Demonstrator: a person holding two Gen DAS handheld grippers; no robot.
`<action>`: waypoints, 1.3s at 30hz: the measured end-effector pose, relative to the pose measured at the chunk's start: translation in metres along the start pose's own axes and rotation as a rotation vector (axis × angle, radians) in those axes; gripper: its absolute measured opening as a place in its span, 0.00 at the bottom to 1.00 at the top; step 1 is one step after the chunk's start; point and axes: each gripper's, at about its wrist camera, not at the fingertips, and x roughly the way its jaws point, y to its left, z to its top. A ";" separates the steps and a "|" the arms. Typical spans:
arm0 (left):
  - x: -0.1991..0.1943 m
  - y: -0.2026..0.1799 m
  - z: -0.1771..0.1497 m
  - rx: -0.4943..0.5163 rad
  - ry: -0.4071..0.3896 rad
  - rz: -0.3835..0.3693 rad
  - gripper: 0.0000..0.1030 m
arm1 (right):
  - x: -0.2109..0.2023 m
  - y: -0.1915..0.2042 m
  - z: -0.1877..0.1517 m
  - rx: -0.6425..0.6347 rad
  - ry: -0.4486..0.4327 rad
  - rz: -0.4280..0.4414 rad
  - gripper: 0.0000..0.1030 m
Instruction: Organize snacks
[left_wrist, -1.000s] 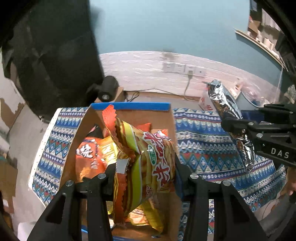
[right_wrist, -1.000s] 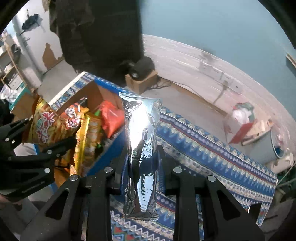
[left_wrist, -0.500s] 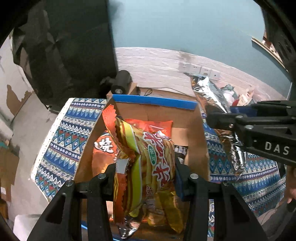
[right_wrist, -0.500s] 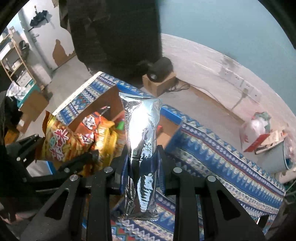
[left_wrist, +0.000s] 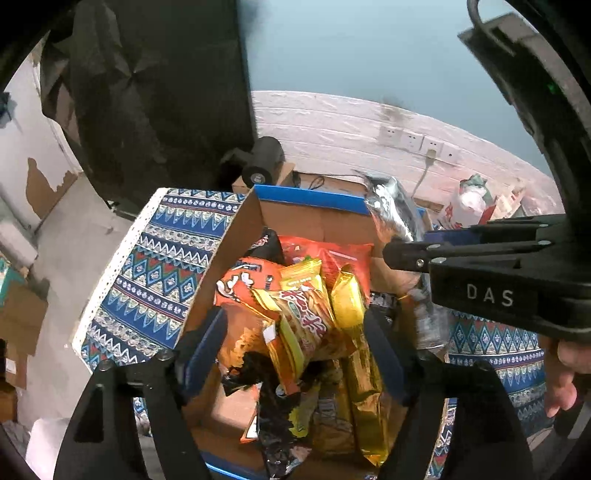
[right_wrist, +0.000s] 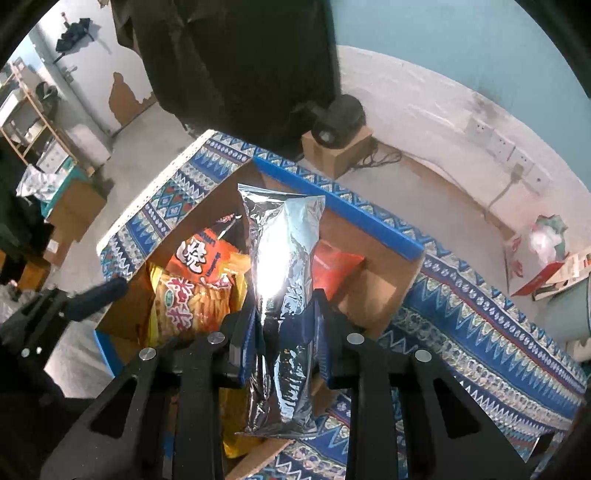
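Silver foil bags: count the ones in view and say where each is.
1. The silver foil bag is clamped upright in the right tool, above the cardboard box of snacks. Others may lie buried under the packets in the box.

A bench (right_wrist: 480, 332) carries everything, draped in a patterned cloth (left_wrist: 159, 266) of blue, red and white zigzags with a white dotted border along its left edge. Directly on the cloth, toward the far left corner, sits an open cardboard box (right_wrist: 384, 273) with blue-taped rims, filled with snack packets. Its near side is hidden, so how close it comes to the bench's near edge is unclear.
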 end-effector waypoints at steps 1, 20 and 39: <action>-0.001 0.001 0.000 -0.003 0.001 0.003 0.78 | 0.000 -0.001 0.000 -0.001 0.002 -0.001 0.27; -0.051 -0.006 -0.001 0.017 -0.067 0.041 0.89 | -0.087 0.001 -0.032 -0.048 -0.156 -0.081 0.67; -0.099 -0.037 -0.004 0.093 -0.168 0.044 0.99 | -0.139 -0.019 -0.073 0.000 -0.238 -0.096 0.71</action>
